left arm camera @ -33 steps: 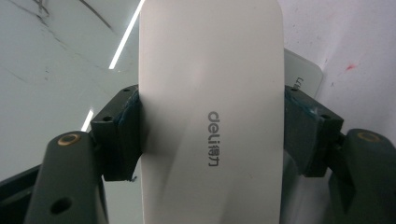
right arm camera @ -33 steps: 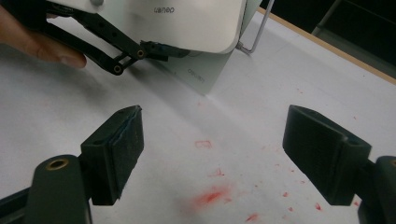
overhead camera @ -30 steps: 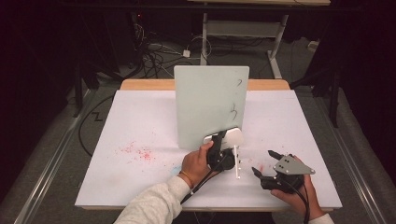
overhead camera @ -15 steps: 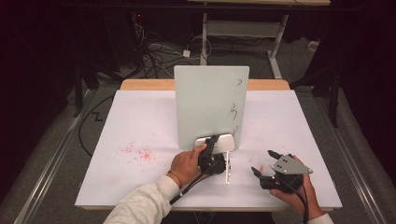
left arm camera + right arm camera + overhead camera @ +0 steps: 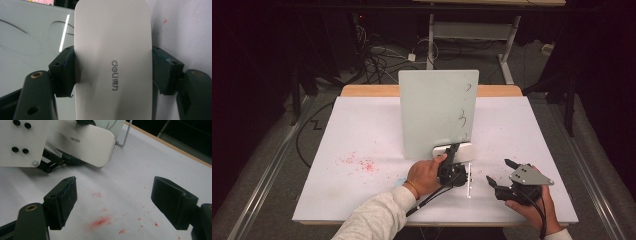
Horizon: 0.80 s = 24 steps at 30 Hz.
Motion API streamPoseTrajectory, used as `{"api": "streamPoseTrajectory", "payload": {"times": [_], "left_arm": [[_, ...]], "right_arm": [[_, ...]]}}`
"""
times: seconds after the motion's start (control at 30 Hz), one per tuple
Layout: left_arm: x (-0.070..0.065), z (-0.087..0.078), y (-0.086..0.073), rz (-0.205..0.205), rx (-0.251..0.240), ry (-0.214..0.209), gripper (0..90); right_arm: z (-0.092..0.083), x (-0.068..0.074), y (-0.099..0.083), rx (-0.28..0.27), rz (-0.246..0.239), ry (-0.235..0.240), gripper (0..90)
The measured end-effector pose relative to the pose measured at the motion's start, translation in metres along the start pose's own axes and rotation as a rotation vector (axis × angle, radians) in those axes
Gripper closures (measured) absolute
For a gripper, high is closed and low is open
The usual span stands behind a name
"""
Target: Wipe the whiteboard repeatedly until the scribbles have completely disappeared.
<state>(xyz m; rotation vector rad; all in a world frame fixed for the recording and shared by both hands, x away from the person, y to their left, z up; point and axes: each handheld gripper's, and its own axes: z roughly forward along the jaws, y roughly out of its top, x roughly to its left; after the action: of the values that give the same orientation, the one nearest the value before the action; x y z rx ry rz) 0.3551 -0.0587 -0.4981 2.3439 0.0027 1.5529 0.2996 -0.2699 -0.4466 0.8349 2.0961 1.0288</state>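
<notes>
Left side of the desk point(image 5: 362, 125): white cover with a scatter of red marks point(image 5: 359, 162), otherwise bare. At centre stands an upright pale whiteboard point(image 5: 437, 112) on a thin wire stand point(image 5: 469, 180), bearing a few dark pen strokes point(image 5: 464, 117) along its right edge.

The left tongs point(image 5: 455, 150) are clenched on a white board eraser point(image 5: 112, 57), jaws pressing its two long sides. In the high view the eraser point(image 5: 452, 151) sits at the board's lower right corner, at or just in front of the face; contact cannot be confirmed.

The right tongs point(image 5: 112, 202) are released, jaws wide apart, grasping nothing, held low over the desk to the right of the stand, well apart from the board.

Judgement: the step in hand is bringing the eraser to the board to wipe the pen strokes. The next move calls for pressing the eraser pad flat to the face and sweeping upward along the right edge, with pressure light enough not to tip the board; the free tongs may need to brace the stand.
</notes>
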Motion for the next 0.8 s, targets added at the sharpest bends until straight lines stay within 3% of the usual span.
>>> {"api": "streamPoseTrajectory", "payload": {"times": [0.1, 0.13, 0.23, 0.37, 0.43, 0.53, 0.63, 0.77, 0.8], "left_arm": [[0.006, -0.001, 0.0, -0.006, 0.003, 0.021, 29.0], [0.014, -0.001, 0.0, -0.035, -0.007, 0.024, 29.0], [0.024, -0.002, 0.0, -0.052, -0.005, 0.038, 29.0], [0.047, -0.005, -0.004, -0.121, -0.019, 0.076, 29.0], [0.053, -0.006, -0.005, -0.13, -0.02, 0.078, 29.0], [0.045, -0.005, -0.005, -0.11, -0.01, 0.082, 29.0], [0.03, -0.004, -0.005, -0.082, -0.01, 0.055, 29.0], [0.002, -0.002, -0.005, -0.01, 0.002, -0.001, 29.0], [0.002, -0.002, -0.005, -0.01, 0.002, -0.001, 29.0]], "right_arm": [[0.001, 0.001, 0.0, 0.002, -0.005, 0.005, 21.6], [0.001, 0.002, 0.0, 0.003, -0.008, 0.008, 21.6], [0.001, 0.002, 0.0, 0.002, -0.01, 0.009, 21.6], [0.001, 0.002, 0.001, 0.0, -0.007, 0.007, 21.6], [0.001, 0.002, 0.001, 0.001, -0.007, 0.007, 21.6], [0.001, 0.002, 0.0, 0.004, -0.009, 0.012, 21.6], [0.001, 0.003, 0.0, 0.006, -0.015, 0.017, 21.6], [0.002, 0.003, 0.0, 0.008, -0.01, 0.02, 21.6], [0.002, 0.003, 0.0, 0.009, -0.013, 0.02, 21.6]]}}
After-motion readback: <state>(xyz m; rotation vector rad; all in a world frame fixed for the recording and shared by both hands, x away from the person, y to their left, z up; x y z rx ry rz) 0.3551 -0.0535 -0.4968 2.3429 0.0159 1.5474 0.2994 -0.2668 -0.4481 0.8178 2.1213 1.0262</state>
